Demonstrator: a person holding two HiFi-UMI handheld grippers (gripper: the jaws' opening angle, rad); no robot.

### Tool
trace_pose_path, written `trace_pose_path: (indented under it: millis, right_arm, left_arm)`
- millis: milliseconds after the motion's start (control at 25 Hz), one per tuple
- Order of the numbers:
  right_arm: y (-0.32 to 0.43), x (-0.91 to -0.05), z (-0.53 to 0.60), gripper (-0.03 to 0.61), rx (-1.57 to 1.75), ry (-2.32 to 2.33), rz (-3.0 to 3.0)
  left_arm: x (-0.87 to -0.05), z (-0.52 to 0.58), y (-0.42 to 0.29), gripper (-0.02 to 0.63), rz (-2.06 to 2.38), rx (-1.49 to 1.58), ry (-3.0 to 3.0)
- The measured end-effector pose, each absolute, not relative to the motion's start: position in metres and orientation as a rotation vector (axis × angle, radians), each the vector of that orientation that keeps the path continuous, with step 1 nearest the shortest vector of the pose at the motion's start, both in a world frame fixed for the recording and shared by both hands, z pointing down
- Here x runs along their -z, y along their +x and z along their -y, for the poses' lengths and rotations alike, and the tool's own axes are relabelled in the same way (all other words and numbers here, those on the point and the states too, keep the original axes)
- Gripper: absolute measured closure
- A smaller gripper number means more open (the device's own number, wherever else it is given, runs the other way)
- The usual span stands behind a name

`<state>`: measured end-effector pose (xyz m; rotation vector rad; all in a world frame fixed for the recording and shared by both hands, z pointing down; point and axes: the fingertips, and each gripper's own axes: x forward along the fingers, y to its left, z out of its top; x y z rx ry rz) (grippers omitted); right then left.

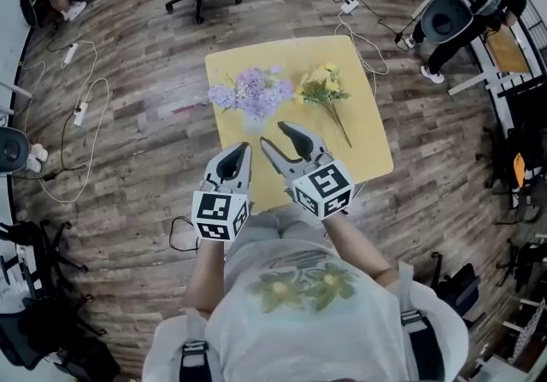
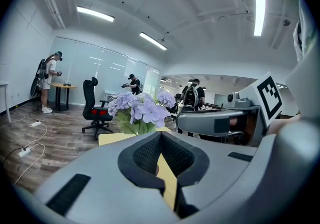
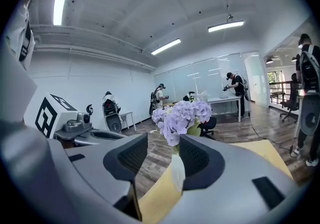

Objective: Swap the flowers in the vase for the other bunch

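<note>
Looks like the very start of the job: going in for the bunch of soft purple flowers to pull it out of the small pale vase. Stands near the middle of the square yellow surface, a bit toward the left edge, with the purple heads spread wide on top. Beside it, nearer the right edge, lying flat: the other bunch of yellow flowers with green stems, heads toward the far edge, stems pointing at the near right corner. Over the near edge, side by side and not touching anything: the left hand-held gripper, jaws pressed together and empty, and the right hand-held gripper, jaws apart and empty, with the vase showing through the gap but well ahead. To do it well, bring the right one in low, under the purple heads, and pinch the stems just above the rim, not the petals. Squeeze softly. Open the left one first, then hold the vase with it, since it looks light and could tip. Pull straight up. Lay the purple bunch on a bare spot by the left edge, away from the yellow one.
</note>
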<state>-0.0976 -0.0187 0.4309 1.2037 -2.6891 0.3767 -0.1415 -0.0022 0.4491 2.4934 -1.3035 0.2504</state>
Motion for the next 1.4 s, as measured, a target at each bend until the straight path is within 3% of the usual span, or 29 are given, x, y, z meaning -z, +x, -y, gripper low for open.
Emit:
trace_pose_path:
  millis: [280, 1120, 1160, 1240, 1400]
  right_arm:
    - [-0.091, -0.445, 0.052, 0.337, -0.431, 1.189, 2.655]
    - [-0.102, -0.48, 0.11, 0.322, -0.403, 0.901, 2.638]
    - [-0.102, -0.481, 0.111, 0.331, -0.388, 0.897, 2.637]
    - [-0.102, -0.481, 0.112, 0.505, -0.341, 0.912, 2.635]
    - [-0.106, -0.481, 0.109, 0.525, -0.316, 0.905, 2.651]
  left_arm:
    - [-0.46, 0.025, -0.133, 0.597, 1.312, -0.285, 2.46]
    - [-0.442, 0.04, -0.138, 0.597, 1.56, -0.271, 2.307]
    - [-0.442, 0.039, -0.138, 0.596, 1.564, -0.274, 2.303]
    - [-0.444, 0.038, -0.14, 0.597, 1.568, -0.282, 2.294]
    - [-0.449, 0.036, -0.145, 0.597, 1.563, -0.288, 2.28]
